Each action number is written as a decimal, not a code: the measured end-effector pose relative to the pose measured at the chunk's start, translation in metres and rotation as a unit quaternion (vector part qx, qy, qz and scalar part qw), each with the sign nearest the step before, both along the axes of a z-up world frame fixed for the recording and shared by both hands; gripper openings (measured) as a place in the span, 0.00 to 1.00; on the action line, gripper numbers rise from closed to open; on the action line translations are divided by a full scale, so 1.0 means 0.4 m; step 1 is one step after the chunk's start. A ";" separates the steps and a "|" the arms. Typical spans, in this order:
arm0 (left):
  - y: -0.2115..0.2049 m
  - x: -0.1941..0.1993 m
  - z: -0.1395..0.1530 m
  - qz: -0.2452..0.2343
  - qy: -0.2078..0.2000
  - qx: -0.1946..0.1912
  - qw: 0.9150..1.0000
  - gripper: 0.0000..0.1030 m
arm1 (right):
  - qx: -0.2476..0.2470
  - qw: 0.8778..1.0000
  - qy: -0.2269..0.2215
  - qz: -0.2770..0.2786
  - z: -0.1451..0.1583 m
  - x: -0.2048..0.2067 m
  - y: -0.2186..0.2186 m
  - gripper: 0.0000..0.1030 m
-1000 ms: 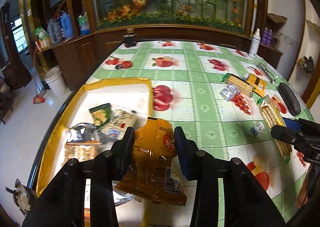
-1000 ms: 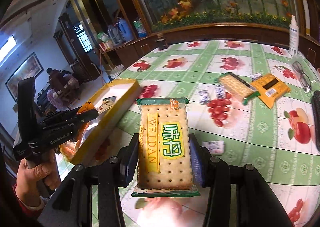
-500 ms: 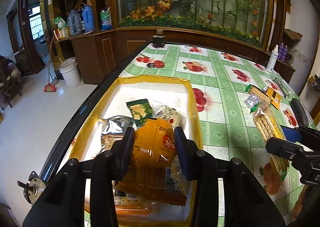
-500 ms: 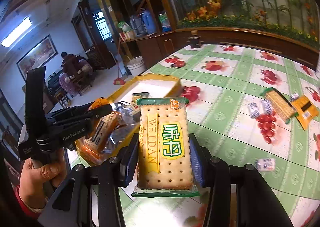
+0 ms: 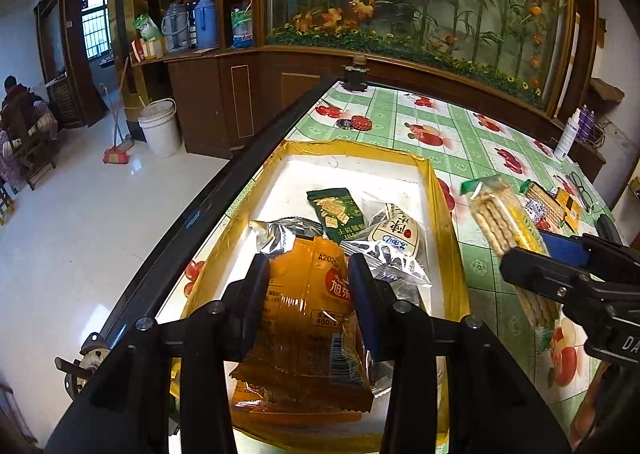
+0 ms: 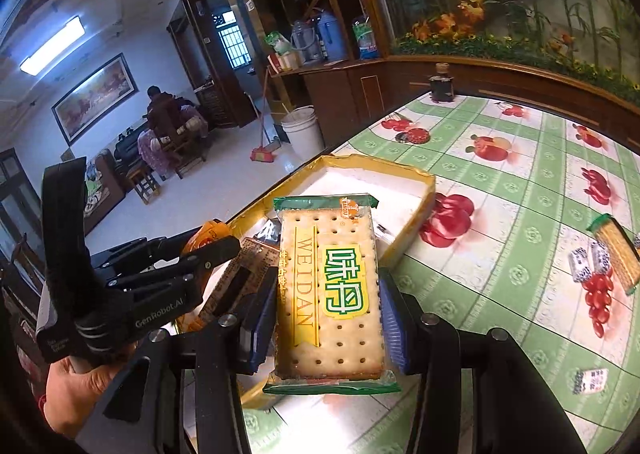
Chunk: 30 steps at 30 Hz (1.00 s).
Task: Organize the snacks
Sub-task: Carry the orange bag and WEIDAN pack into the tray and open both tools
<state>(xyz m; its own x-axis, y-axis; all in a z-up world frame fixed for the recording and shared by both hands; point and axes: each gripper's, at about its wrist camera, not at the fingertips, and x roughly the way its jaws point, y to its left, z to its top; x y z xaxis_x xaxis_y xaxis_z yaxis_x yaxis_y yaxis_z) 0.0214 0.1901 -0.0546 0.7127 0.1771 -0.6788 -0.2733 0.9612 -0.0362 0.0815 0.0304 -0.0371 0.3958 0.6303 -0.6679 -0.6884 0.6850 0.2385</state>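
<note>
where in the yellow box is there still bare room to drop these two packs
The far half of the yellow box is bare white floor, between its far rim and the green snack packet. The near half is crowded with the silver foil packet and other wrappers under the left gripper and its orange packet. The right gripper holds the Weidan cracker pack at the box's table-side rim.
</note>
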 end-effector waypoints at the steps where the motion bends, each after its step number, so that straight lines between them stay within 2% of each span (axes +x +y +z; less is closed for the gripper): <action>1: 0.002 0.001 -0.001 0.001 0.001 0.000 1.000 0.38 | 0.000 1.000 0.001 0.002 -0.002 0.002 0.008 0.46; 13: 0.032 0.055 -0.003 0.002 0.013 0.004 1.000 0.38 | 0.002 1.000 0.006 -0.003 -0.011 0.072 0.079 0.46; 30: 0.058 0.173 -0.007 0.008 0.035 0.024 0.999 0.38 | -0.001 0.999 0.014 -0.032 -0.021 0.192 0.111 0.46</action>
<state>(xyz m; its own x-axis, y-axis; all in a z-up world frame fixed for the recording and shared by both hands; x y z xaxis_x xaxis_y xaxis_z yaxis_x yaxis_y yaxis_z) 0.0908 0.2134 -0.0576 0.6603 0.2215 -0.7176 -0.2894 0.9568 0.0290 0.1584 0.0747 -0.0457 0.4164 0.6028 -0.6806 -0.6364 0.7279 0.2553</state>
